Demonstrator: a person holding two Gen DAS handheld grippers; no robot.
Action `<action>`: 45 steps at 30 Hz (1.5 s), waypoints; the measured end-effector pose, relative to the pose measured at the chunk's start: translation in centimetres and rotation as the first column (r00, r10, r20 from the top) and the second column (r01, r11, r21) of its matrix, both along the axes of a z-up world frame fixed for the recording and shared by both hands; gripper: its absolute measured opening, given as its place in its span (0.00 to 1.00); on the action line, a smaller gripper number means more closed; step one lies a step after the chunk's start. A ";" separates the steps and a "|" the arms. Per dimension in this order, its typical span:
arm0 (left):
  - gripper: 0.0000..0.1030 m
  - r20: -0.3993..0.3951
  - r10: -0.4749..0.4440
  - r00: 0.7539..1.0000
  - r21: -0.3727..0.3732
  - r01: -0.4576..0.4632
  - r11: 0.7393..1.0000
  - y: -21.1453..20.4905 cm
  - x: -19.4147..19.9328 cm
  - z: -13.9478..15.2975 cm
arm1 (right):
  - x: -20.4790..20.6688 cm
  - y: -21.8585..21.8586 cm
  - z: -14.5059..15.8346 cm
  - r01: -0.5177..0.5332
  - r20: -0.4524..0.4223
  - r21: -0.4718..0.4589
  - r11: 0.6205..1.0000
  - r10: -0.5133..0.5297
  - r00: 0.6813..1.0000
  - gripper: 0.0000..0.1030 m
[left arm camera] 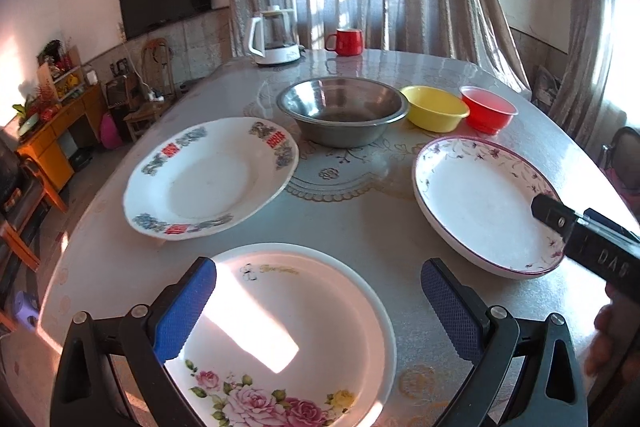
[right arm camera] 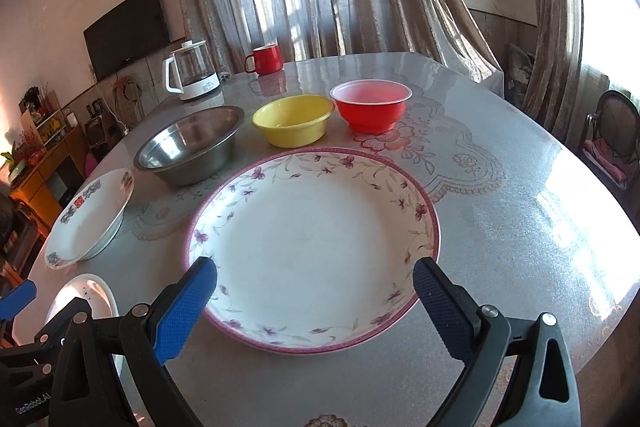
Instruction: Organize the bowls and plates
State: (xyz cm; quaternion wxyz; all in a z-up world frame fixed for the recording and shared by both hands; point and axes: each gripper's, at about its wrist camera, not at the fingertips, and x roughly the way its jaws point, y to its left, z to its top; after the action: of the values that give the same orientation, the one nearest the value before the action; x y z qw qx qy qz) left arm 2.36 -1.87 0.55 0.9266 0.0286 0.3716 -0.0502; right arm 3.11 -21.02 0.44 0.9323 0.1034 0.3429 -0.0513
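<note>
Both sets of jaws are held wide open and empty. The purple plate (right arm camera: 312, 247) is centred just ahead of the right gripper (right arm camera: 316, 291); the rose plate (left arm camera: 280, 331) is straddled by the left gripper (left arm camera: 318, 291) on the counter (right arm camera: 520, 227).

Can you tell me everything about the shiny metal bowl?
The metal bowl is round, silvery grey and looks like steel, with a flat, turned-out rim and a shiny inside. It looks empty. It stands upright on the table, behind the plates. The yellow bowl sits close beside it; I cannot tell if their rims touch. No gripper is touching it.
</note>
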 end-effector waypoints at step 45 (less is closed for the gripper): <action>0.28 -0.293 -0.304 0.907 -0.091 0.290 0.953 -8.4 10.1 -4.3 | 6.8 -8.4 -4.3 -0.026 -0.151 0.104 0.994 0.042 0.988 0.27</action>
State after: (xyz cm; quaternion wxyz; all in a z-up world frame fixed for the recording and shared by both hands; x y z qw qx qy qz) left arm 12.49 -10.31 -3.72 0.8405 0.0558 0.4994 -0.2025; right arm 9.87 -29.38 -3.82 0.8975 0.1405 0.4172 -0.0255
